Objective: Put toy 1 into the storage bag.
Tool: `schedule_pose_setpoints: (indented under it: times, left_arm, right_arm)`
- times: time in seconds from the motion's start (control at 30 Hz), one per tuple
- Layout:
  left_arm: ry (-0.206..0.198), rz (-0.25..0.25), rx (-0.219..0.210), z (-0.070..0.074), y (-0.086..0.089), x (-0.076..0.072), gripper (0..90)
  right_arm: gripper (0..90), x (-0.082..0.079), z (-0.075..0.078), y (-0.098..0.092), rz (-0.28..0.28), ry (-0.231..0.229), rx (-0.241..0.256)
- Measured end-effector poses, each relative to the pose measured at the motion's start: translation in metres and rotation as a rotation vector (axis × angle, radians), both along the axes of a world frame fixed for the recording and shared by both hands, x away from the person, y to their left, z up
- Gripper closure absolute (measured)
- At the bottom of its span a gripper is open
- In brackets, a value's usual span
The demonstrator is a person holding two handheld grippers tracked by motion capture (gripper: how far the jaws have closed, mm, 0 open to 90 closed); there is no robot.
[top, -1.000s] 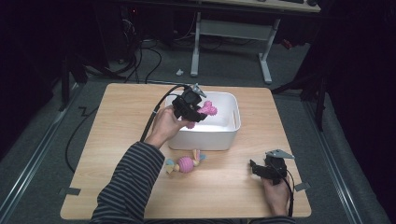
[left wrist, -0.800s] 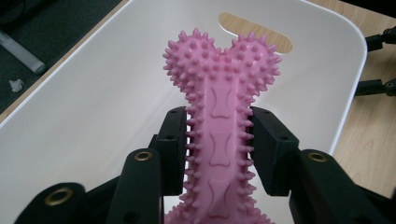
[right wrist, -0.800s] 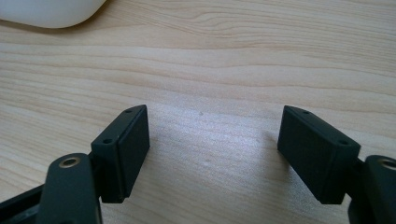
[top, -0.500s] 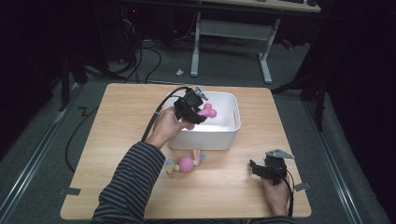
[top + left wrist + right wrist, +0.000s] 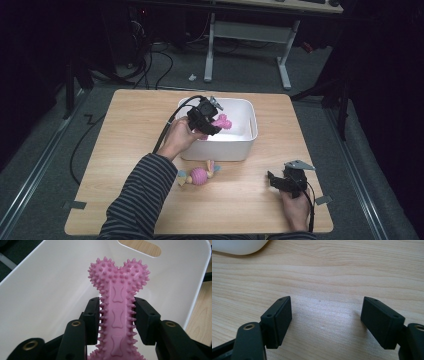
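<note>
A pink spiky bone toy (image 5: 117,302) is clamped between the jaws of my left gripper (image 5: 212,125), which hovers inside the white bin (image 5: 248,137). In the high view the bone toy (image 5: 221,121) pokes out past the jaws over the bin's floor. A second toy, a pink ball with coloured ends (image 5: 198,176), lies on the table in front of the bin. My right gripper (image 5: 274,179) rests low on the table at the front right, open, with bare wood between its jaws (image 5: 325,322).
The wooden table (image 5: 125,130) has free room at the left and the front. The white bin's corner (image 5: 237,246) sits far ahead of the right gripper. A desk frame (image 5: 247,45) and cables stand on the floor beyond the table.
The left gripper with the pink bone has sunk slightly lower into the bin. The right gripper has stayed put.
</note>
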State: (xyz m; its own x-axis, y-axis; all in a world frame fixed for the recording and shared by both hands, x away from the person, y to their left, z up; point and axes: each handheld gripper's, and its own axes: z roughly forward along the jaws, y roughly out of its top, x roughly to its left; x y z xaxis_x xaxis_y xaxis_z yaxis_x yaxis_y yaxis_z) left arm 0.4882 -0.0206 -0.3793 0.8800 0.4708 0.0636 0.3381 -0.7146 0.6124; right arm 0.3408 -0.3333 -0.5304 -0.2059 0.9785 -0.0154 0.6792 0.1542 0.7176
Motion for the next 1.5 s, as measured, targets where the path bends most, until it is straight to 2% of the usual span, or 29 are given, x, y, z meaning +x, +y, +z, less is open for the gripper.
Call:
schedule_pose_setpoints:
  times: [0.47, 0.57, 0.67, 1.0, 1.3, 1.5]
  left_arm:
    - [0.014, 0.000, 0.034, -0.008, -0.003, 0.001, 56.8]
    - [0.017, 0.004, 0.014, -0.007, -0.002, 0.000, 52.8]
    - [0.010, 0.006, 0.011, -0.005, 0.000, -0.001, 49.8]
    - [-0.021, 0.055, -0.075, 0.009, 0.021, -0.005, 42.8]
    - [-0.072, 0.102, -0.141, 0.024, 0.051, -0.015, 39.3]
    - [-0.095, 0.133, -0.183, 0.029, 0.073, -0.023, 39.1]
  right_arm:
    - [25.2, 0.000, 0.000, 0.000, 0.000, 0.000, 0.000]
    - [25.2, 0.000, 0.000, 0.000, 0.000, 0.000, 0.000]
    - [25.1, 0.000, 0.000, 0.000, 0.000, 0.001, 0.000]
    - [25.1, 0.000, 0.000, 0.000, 0.001, 0.001, 0.000]
    - [25.1, 0.000, 0.000, 0.000, 0.000, 0.001, 0.000]
    - [25.1, 0.000, 0.000, 0.000, 0.000, 0.001, 0.000]
